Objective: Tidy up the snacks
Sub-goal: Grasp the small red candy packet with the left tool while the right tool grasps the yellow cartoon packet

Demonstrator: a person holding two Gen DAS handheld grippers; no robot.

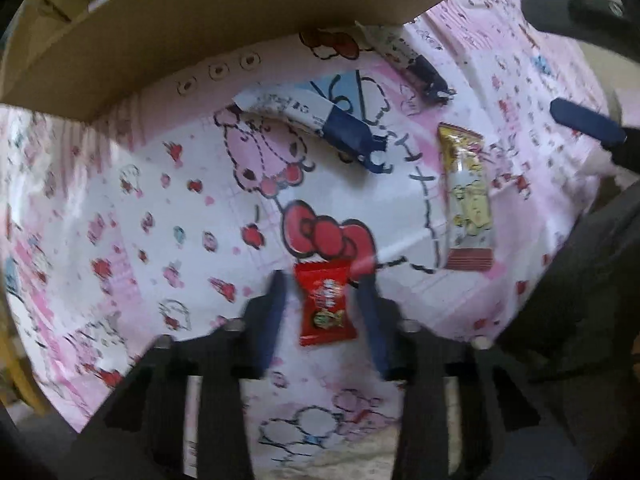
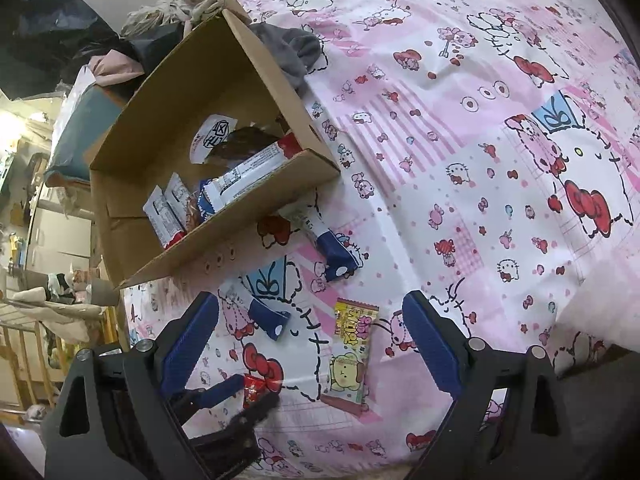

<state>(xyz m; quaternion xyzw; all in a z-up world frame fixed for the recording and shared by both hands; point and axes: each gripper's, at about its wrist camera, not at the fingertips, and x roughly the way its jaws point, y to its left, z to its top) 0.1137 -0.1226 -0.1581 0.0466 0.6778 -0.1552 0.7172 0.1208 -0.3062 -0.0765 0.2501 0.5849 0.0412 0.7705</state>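
Note:
A small red candy packet [image 1: 325, 304] lies on the pink cartoon-print sheet between the open fingers of my left gripper [image 1: 322, 286], untouched as far as I can tell. It also shows in the right wrist view [image 2: 254, 392] with the left gripper [image 2: 244, 394] around it. A yellow snack bar [image 1: 468, 196] [image 2: 350, 354] lies to the right. Two blue-and-white wrappers [image 1: 320, 120] [image 1: 416, 62] lie further off, near the cardboard box [image 1: 200, 28] [image 2: 208, 152]. My right gripper [image 2: 312, 312] is open and empty above the yellow bar.
The box holds several snack packets [image 2: 240, 176]. A grey cloth [image 2: 288, 52] lies behind the box. Shelves and clutter [image 2: 40, 240] stand beyond the bed's left edge. The patterned sheet [image 2: 480, 160] stretches to the right.

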